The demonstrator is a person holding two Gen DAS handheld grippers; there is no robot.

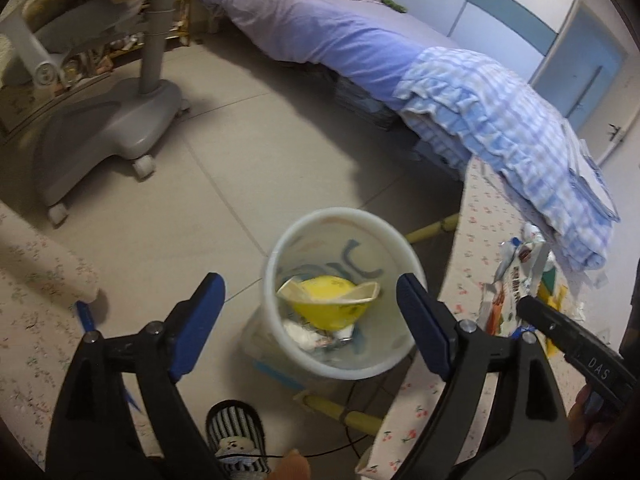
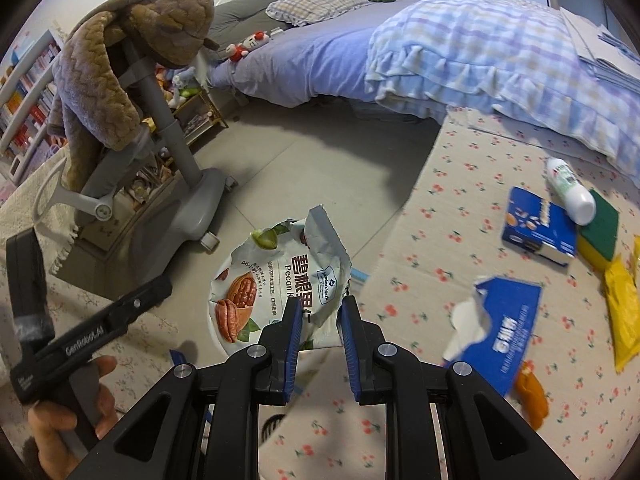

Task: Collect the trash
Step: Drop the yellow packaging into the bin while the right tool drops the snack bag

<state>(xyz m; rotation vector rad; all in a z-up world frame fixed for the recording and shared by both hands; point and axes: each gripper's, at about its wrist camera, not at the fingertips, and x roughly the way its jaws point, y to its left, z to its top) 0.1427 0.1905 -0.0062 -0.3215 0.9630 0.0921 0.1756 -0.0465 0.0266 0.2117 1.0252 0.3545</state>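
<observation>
Right gripper (image 2: 319, 314), jaws pressed onto the lower edge of a pecan bag (image 2: 280, 280), holds it in the air beyond the table (image 2: 440, 216) edge, above the floor. The bag looks empty, light and crinkly, probably slippery film; a pinch on a flat edge near the torn top should suit it. Print reads "Pecan" and "Member's Mark", with Chinese characters. Left gripper (image 1: 310, 292), jaws spread and empty, hovers over the bin (image 1: 276, 248), which stands on the floor and holds a yellow wrapper (image 1: 328, 300). Farther right on the table lie a blue box (image 2: 538, 226) and a white bottle (image 2: 572, 192), labels unreadable.
</observation>
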